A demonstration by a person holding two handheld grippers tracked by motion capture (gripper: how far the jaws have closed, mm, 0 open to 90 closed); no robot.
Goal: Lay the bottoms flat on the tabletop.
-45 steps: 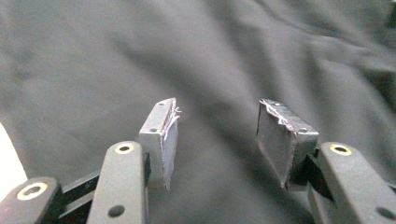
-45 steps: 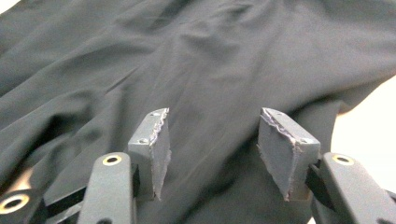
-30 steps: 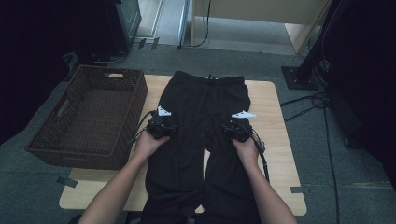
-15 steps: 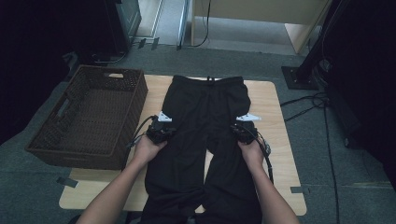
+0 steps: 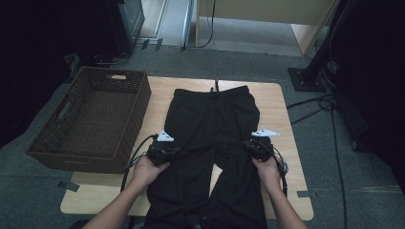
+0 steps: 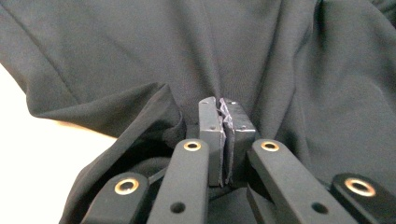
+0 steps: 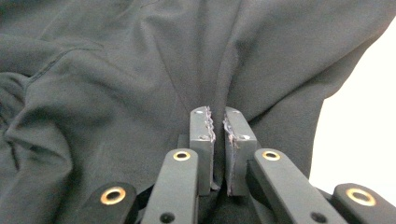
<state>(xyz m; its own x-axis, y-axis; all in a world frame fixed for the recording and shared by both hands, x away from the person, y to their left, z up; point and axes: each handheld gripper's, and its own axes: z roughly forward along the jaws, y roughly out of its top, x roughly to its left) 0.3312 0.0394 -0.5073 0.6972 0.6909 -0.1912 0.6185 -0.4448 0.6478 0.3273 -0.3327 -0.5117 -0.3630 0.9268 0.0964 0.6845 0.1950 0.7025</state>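
Both hand-held grippers, left (image 5: 168,153) and right (image 5: 251,148), had just clamped onto the outer side edges of the soft, limp black fabric trousers (image 5: 210,124) we spread flat on the light wooden table (image 5: 282,102), beside a brown wicker basket (image 5: 95,119).

From the high view we look forward and down over the whole table (image 5: 286,143), fairly far off. On the left gripper view and right gripper view we ride low, very close, looking along the jaws. All three share the black trousers (image 5: 210,119) (image 6: 280,56) (image 7: 116,70).
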